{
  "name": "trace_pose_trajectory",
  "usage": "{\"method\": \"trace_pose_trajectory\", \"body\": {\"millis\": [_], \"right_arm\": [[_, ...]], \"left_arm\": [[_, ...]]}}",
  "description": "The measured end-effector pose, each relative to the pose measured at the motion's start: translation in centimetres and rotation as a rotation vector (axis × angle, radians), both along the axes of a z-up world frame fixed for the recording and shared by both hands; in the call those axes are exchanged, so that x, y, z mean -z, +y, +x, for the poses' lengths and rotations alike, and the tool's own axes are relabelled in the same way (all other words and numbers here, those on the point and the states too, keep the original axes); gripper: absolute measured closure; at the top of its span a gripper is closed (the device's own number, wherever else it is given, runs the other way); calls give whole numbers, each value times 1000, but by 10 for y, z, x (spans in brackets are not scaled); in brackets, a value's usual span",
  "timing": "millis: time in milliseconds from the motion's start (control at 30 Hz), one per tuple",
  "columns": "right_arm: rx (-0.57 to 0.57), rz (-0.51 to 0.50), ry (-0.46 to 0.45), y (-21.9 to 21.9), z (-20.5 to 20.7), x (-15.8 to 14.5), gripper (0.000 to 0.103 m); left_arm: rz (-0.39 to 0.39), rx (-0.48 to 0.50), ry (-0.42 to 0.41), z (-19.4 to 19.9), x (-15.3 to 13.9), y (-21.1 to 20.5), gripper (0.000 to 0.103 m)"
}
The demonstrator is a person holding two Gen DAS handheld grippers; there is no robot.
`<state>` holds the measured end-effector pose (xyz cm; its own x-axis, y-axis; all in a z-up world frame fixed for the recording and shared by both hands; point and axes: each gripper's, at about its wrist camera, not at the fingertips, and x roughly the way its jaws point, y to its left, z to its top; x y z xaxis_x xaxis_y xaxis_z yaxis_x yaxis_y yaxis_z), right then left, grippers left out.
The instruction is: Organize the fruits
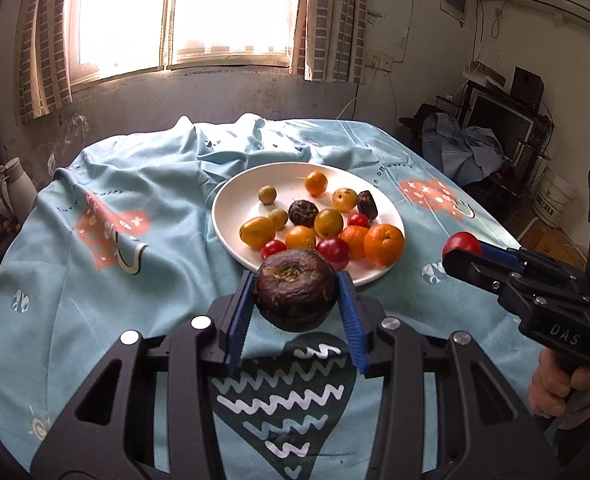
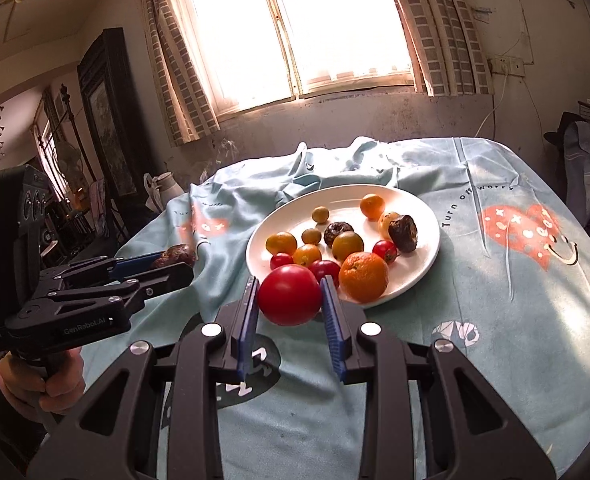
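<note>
A white plate (image 1: 231, 200) (image 2: 423, 208) on the blue tablecloth holds several small fruits: oranges, yellow and red ones, and dark wrinkled ones. My left gripper (image 1: 295, 284) is shut on a dark wrinkled passion fruit (image 1: 295, 280), held above the cloth just in front of the plate. My right gripper (image 2: 289, 294) is shut on a red tomato (image 2: 289, 294), also lifted near the plate's front edge. In the left wrist view the right gripper (image 1: 461, 250) shows at the right with the tomato (image 1: 461, 242). In the right wrist view the left gripper (image 2: 175, 262) shows at the left with the passion fruit (image 2: 175, 256).
The blue tablecloth (image 1: 115, 280) (image 2: 515, 320) is bunched into folds behind the plate. A window and wall stand behind the table. A white jug (image 1: 13, 188) sits off the left edge. Clutter and a bucket (image 1: 551, 196) lie to the right. A hand (image 1: 555, 388) grips the right handle.
</note>
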<state>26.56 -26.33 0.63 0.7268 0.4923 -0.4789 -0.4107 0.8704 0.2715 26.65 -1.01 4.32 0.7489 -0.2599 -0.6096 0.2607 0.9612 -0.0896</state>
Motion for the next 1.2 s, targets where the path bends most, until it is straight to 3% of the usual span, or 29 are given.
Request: {"method": "trace_pose_trajectory", "body": {"millis": [200,367,567,600,633,667,700,767,800,833,1000,1200], "right_arm": [[70,52,69,-12,78,-7,72],[54,-1,113,-4,129,10,72],[14,-44,145,8,152,32,71],[1,-44,150,9,151,33,64],[-6,-49,152,10,149,33,58],[0,-56,140,10,144,30,39],[14,-60,108,8,136,25,32],[15,-77,61,6,117,14,23],[7,-91,55,5,107,9,9],[3,-99,43,4,95,4,2],[-55,-148,-38,2,20,-9,1],[-81,-156,-39,-9,-51,20,1]], "left_arm": [[14,-37,13,78,-12,-11,61],[35,-43,65,136,10,-24,61],[50,-61,129,165,43,-30,60],[59,-67,132,165,45,-29,59],[72,-77,124,163,45,-29,43],[91,-97,108,158,42,-28,17],[108,-125,80,150,38,-26,10],[110,-138,38,131,25,-20,7],[107,-133,38,122,19,-17,6],[105,-136,38,111,14,-14,5],[150,-143,4,43,-3,-3,2],[131,-149,8,-35,11,10,2]]}}
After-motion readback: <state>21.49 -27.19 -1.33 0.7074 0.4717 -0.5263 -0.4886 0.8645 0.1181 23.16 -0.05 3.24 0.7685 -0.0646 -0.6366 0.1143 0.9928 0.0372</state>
